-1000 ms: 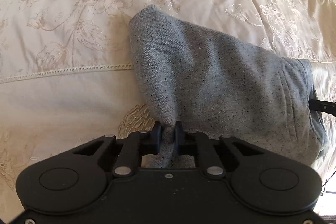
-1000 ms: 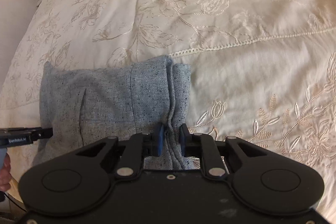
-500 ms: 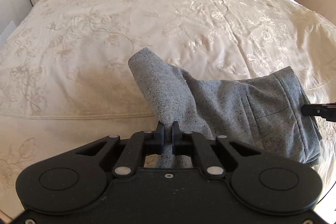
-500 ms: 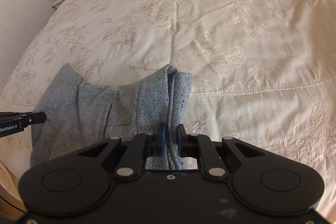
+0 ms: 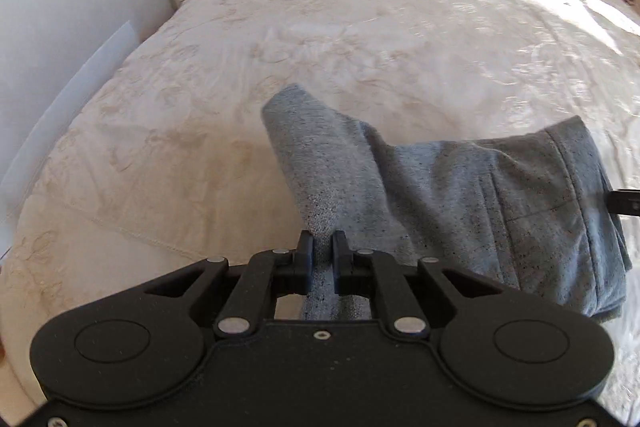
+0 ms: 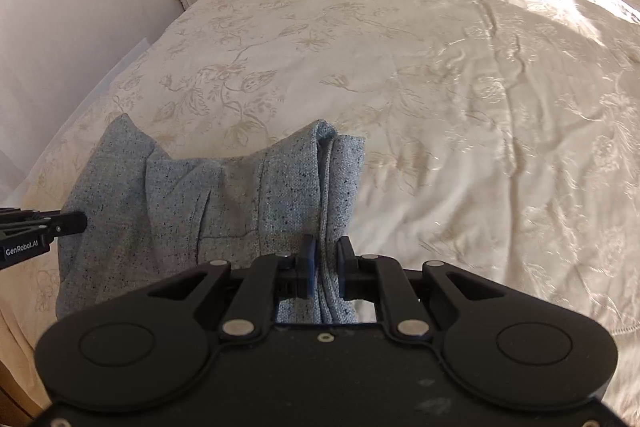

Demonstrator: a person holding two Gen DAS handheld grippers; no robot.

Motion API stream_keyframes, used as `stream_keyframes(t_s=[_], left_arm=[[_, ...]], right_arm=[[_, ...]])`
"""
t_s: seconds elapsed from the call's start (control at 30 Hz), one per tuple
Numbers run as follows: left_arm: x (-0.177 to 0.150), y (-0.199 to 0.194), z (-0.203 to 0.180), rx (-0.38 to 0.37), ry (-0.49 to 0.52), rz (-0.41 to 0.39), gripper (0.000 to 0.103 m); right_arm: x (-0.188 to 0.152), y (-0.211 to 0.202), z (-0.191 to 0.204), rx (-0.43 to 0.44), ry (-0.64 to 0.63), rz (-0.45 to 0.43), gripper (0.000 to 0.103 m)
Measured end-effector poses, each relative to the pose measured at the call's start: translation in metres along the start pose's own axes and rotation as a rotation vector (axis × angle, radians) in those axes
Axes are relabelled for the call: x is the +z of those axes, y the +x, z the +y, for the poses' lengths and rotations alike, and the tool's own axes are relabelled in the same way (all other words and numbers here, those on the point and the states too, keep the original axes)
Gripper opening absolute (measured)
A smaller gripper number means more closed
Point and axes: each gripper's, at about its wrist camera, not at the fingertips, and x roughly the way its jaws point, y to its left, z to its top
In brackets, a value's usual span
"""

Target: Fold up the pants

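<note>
Pants (image 5: 460,203) lifted higher off bedspread (image 5: 360,47) than before; left hand-held gripper (image 5: 321,247) loosening on fabric, right hand-held gripper (image 6: 326,251) pinching fabric.

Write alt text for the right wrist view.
The right gripper pinches a bunched edge of grey pants above a cream embroidered bedspread. The left gripper holds the other edge at far left.

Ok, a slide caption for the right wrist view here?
Right gripper pinches the bunched edge of grey pants above a cream embroidered bedspread, the left gripper at their far side.
</note>
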Motion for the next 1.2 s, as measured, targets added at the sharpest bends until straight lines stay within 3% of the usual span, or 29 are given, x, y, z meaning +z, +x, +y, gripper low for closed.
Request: stream_keyframes(t_s=[0.07,0.17,0.57,0.93,1.07,1.2], left_arm=[[0.0,0.01,0.014,0.07,-0.076,0.022,0.018],[-0.005,0.01,0.034,0.063,-0.176,0.058,0.018],[-0.022,-0.032,0.012,-0.008,-0.213,0.12,0.019],[-0.049,-0.085,-0.039,-0.028,-0.145,0.108,0.022],[-0.057,-0.101,-0.045,-0.024,-0.153,0.095,0.039],[-0.061,-0.112,-0.049,-0.015,-0.151,0.086,0.039]], right_arm=[[0.007,0.016,0.014,-0.073,-0.025,0.007,0.012],[0.01,0.021,0.027,-0.165,-0.047,0.002,0.015],[-0.015,-0.026,0.04,-0.105,-0.036,-0.003,0.017],[-0.043,-0.085,0.05,-0.067,-0.041,-0.034,0.021],[-0.053,-0.105,0.054,-0.064,-0.064,-0.061,0.021],[-0.06,-0.12,0.057,-0.053,-0.087,-0.072,0.022]])
